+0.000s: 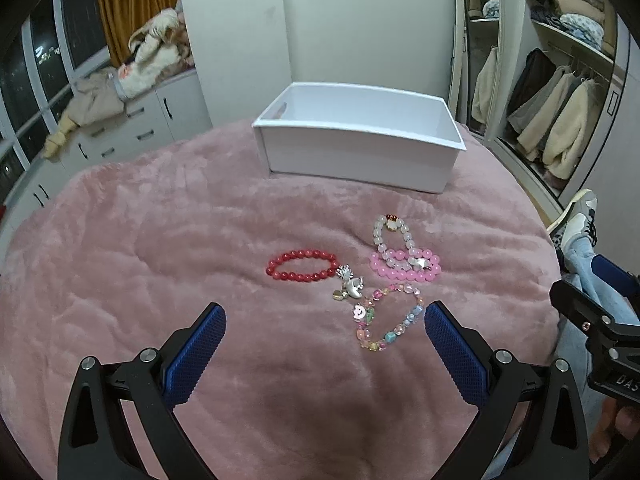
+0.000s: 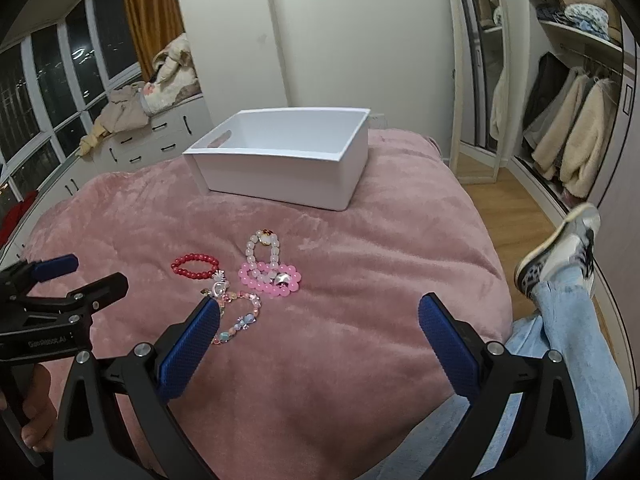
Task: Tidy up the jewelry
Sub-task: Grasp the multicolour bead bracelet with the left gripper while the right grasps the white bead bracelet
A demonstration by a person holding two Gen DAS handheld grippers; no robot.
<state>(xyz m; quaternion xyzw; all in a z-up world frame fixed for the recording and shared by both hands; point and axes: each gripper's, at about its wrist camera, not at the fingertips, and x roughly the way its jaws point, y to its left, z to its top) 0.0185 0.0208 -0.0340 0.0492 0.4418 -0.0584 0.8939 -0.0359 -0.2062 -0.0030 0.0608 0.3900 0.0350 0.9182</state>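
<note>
The task looks not yet begun: the white box stands far ahead of both pairs of jaws on the pink blanket, and as far as its inside shows, nothing lies in it, though the near wall hides part of the bottom. All the jewelry is outside it, between the jaws and the box. The left gripper has its jaws wide apart and holds nothing; just ahead of them lie the red bracelet and the silver charm piece, and the multicolour bracelet is close to the right jaw. Further ahead, the clear bead bracelet lies partly over the pink bracelet. The right gripper is also wide apart and empty, with the jewelry ahead of its left jaw. In my judgement, every piece remains to be carried into the box.
</note>
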